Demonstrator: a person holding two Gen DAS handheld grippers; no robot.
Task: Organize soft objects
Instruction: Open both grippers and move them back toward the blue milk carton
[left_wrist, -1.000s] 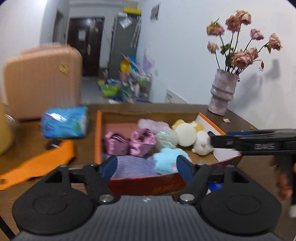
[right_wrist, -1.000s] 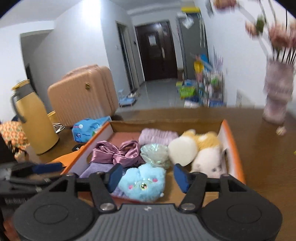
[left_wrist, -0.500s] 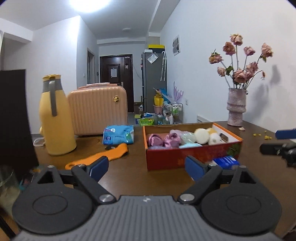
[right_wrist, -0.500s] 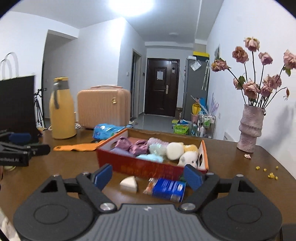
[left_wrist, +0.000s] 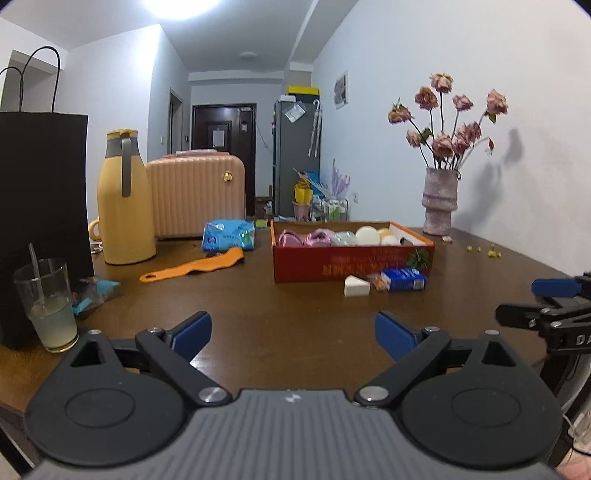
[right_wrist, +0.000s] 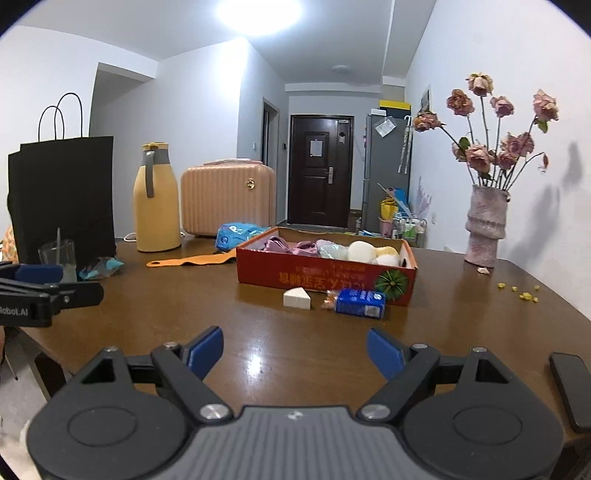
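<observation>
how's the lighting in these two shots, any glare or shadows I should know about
Left wrist view: the ceiling light is blown out; the dried roses cast a soft shadow on the wall. Right wrist view: the lamp glares off the table; fisheye bends the walls.

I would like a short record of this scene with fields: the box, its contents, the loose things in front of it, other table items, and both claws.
box: red cardboard box, open top, on brown wooden table
contents: purple satin cloths, white plush ball, other soft items
in front of box: white wedge sponge, blue small packet
left of box: orange flat strap, yellow thermos jug
right of box: pink ribbed vase with dried roses
left claw: open, holds nothing, just opened wider
right claw: open, holds nothing
</observation>
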